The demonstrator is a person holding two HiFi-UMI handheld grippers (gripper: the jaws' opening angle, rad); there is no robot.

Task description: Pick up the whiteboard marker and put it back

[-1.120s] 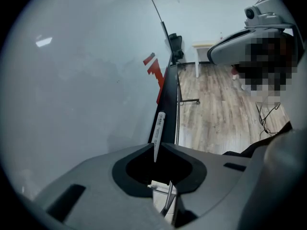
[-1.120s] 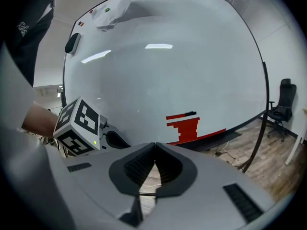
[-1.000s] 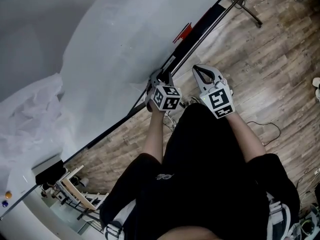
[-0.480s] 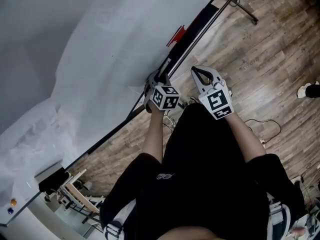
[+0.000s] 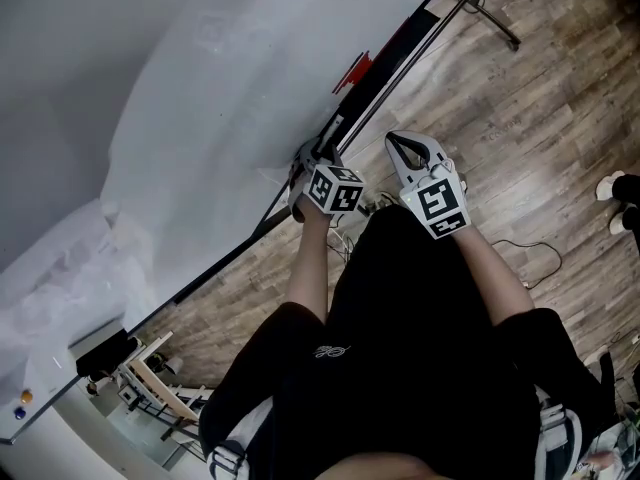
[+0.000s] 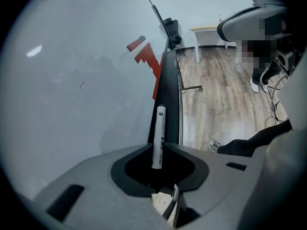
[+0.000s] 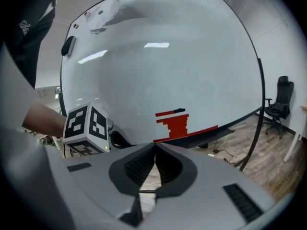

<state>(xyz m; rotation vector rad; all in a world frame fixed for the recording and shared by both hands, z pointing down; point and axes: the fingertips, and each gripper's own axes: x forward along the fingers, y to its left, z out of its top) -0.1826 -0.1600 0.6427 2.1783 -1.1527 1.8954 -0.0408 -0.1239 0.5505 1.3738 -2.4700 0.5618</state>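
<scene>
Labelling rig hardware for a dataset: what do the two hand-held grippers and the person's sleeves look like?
The left hand-held gripper and right hand-held gripper have light grey moulded shells with dark recesses around the jaws; the right's pads are ribbed. Each carries a white cube with black square markers. The person wears a black short-sleeved top.

Whiteboard (image 6: 86, 80) just left of the whiteboard marker (image 6: 159, 135), tray (image 6: 170, 85) alongside; open floor (image 6: 220, 90) right.

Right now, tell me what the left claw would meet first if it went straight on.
Probably the long black tray beneath the glossy white whiteboard: the left claw, shut on the white cylindrical marker, points along it; depth is unclear.
</scene>
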